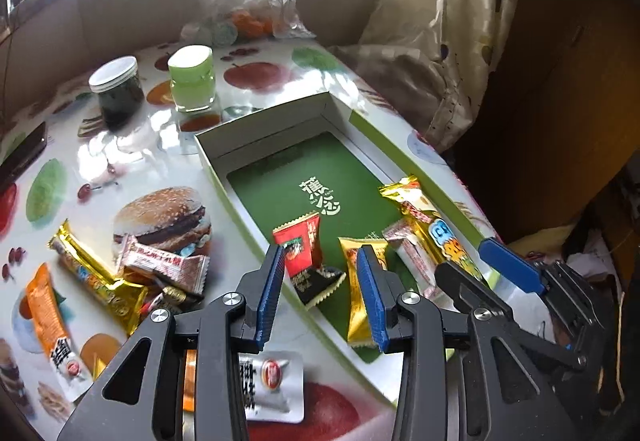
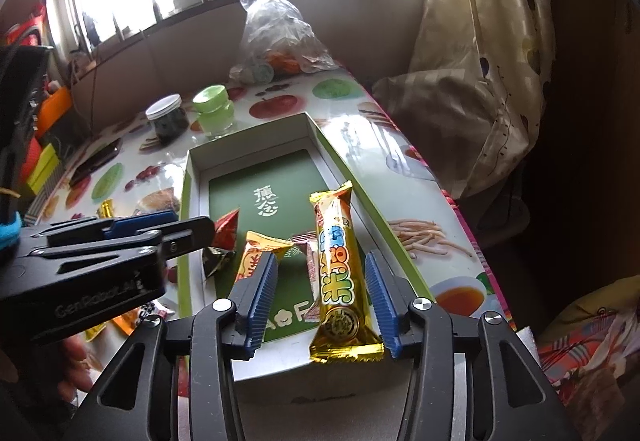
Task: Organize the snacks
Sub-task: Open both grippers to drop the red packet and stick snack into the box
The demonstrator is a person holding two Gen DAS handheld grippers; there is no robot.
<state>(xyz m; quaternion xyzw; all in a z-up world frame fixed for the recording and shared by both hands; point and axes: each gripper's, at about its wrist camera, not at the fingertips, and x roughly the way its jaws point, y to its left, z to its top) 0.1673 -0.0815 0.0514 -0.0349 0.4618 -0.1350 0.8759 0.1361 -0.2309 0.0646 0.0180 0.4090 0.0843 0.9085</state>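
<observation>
— Right wrist view: where is the long gold-wrapped snack bar (image 2: 339, 273)?
— Inside the shallow white cardboard box with the green floor (image 2: 192, 177), between the right gripper (image 2: 324, 301)'s spread blue pads, neither touching it.
— And the left gripper (image 1: 326, 301)?
— Wide apart too, empty, over the box's near-left wall, above a red-and-black candy packet (image 1: 304, 253). More wrapped snacks (image 1: 120, 273) lie on the fruit-print tablecloth (image 1: 256, 77).

Both grippers' jaws wide apart.
</observation>
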